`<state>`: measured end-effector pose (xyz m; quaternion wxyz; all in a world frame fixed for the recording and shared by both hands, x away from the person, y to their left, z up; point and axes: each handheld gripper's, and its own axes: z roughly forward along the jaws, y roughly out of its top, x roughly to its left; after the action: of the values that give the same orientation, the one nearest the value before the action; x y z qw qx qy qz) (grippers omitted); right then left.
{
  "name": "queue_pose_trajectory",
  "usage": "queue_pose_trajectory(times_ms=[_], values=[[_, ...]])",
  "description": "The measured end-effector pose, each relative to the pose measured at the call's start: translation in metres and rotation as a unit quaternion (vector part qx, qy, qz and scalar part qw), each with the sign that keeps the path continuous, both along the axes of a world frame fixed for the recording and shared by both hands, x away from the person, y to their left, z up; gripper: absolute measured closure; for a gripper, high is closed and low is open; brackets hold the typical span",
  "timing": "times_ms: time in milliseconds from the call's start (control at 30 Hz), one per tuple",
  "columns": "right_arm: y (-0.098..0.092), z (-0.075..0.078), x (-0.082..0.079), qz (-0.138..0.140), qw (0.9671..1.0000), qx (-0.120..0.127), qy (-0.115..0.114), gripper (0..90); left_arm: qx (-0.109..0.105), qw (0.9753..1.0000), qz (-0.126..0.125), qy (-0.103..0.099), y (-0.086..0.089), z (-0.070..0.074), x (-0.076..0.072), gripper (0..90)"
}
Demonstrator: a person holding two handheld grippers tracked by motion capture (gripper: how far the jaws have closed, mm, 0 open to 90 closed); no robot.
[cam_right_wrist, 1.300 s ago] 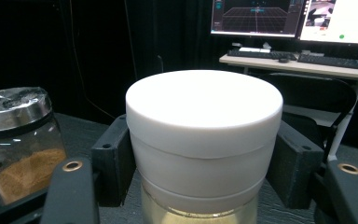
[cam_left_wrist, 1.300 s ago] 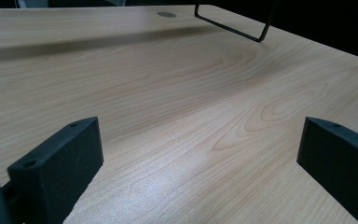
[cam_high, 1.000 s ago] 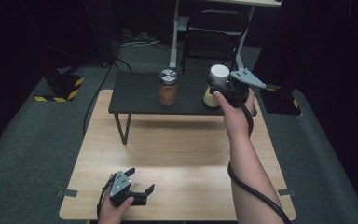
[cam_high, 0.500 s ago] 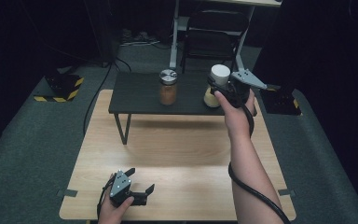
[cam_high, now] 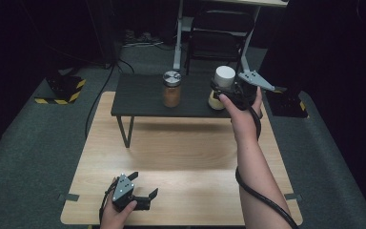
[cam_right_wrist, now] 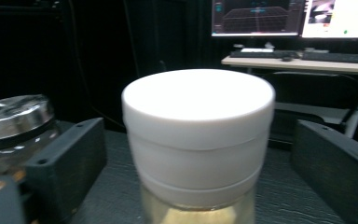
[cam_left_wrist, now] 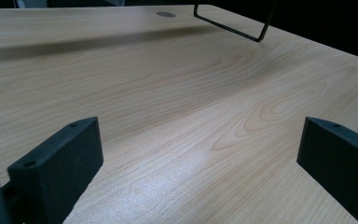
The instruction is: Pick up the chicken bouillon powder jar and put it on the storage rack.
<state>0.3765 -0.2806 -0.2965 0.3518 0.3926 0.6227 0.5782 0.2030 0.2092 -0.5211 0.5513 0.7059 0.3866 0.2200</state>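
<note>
White-lidded jar [cam_high: 221, 86] stands on a low black side table [cam_high: 138, 95] at the far edge of a wooden table [cam_high: 181, 157], toward one o'clock in the high view. From the right gripper view its broad white screw lid [cam_right_wrist: 198, 121] sits level over a clear glass body holding something pale yellow; no label or writing can be read on it.

Largest in the scene, the wooden table carries the black side table across its twelve o'clock end, raised on thin metal legs [cam_high: 124, 131]. Beyond it, at twelve o'clock, stand a dark chair [cam_high: 217, 40] and a desk bearing two lit monitors [cam_right_wrist: 256, 16] and a keyboard [cam_right_wrist: 338, 57]; the screen text is too small to read.

A person's right forearm reaches up from five o'clock, and the right gripper [cam_high: 228, 90] has its jaws apart, one on each side of the white lid with a gap showing on both sides, not touching it.

A second jar with a metal lid [cam_high: 171, 88], filled with brown contents, stands on the side table at nine o'clock from the white-lidded one, well apart.

At seven o'clock the left gripper [cam_high: 145, 186] rests low over the bare wood near the table's near edge, its jaws spread wide with nothing between them.
</note>
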Motion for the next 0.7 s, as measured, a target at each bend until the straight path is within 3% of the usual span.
queue_pose_trajectory(times_ms=[700], values=[[-0.016,-0.001,-0.026,0.044,0.9984,-0.012,-0.033,0.0,0.005,1.0,0.0,-0.005,-0.001,0.0,-0.001,0.4]])
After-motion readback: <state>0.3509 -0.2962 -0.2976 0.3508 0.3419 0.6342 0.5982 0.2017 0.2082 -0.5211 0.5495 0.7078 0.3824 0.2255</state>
